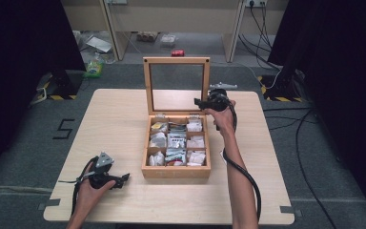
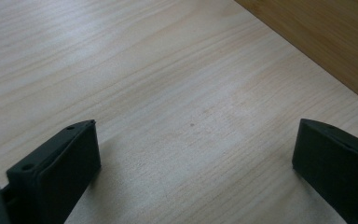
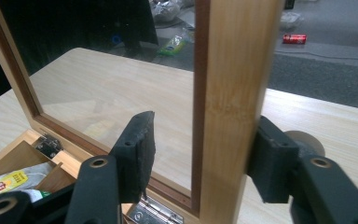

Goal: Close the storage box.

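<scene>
So the wooden tea box (image 1: pixel 176 170) sits mid-table (image 1: pixel 119 114) with its glass-paned lid (image 1: pixel 176 86) standing straight up. The right tongs (image 1: pixel 201 102) are straddling the lid's right frame rail near the hinge (image 3: pixel 156 212). One pad (image 3: pixel 269 163) looks pressed on the outer edge, while the other pad (image 3: pixel 142 140) is visibly off the wood, so not clenched yet, just closing in around it. My guess is the lid's about to get swung down. Next up: finish the pinch, then tip it toward the front. Inside are nine little compartments with tea bags and white sachets (image 1: pixel 196 141). Left tongs (image 1: pixel 124 180) rest spread wide and empty on the table near the box's front left corner.
</scene>
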The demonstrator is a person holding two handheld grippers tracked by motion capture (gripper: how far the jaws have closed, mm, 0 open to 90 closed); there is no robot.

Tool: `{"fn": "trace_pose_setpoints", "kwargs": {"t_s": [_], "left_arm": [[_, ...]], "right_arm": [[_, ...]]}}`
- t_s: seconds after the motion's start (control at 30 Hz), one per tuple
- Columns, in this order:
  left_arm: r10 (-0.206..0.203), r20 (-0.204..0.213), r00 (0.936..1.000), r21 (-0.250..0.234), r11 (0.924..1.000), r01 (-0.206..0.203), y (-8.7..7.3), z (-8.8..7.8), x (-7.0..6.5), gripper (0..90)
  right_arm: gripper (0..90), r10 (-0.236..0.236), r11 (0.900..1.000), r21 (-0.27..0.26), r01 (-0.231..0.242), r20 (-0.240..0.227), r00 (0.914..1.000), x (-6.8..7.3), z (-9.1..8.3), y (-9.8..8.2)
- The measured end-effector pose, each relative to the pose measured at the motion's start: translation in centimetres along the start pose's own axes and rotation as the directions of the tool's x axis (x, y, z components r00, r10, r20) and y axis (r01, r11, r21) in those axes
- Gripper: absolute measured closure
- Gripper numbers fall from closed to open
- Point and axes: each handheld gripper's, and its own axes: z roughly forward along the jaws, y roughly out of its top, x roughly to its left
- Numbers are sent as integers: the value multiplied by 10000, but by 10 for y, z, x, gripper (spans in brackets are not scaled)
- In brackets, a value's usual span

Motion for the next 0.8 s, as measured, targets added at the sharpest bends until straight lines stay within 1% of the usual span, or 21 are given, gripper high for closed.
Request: {"fn": "trace_pose_setpoints", "kwargs": {"t_s": [0.37,0.5,0.53,0.8], "left_arm": [[6,3,10000,2,10000,-6,0,0,0,2],[4,-6,10000,4,10000,-4,0,0,0,2],[8,-2,10000,11,10000,-8,0,0,0,2],[6,-2,10000,8,10000,-6,0,0,0,2]], "right_arm": [[498,-495,9987,-112,494,-59,9988,1,-5,-3],[496,-555,9983,-157,554,-89,9984,2,-7,-4],[496,-637,9978,-194,635,-69,9979,2,-8,-4],[491,-697,9970,-352,690,-180,9974,4,-13,-7]]}}
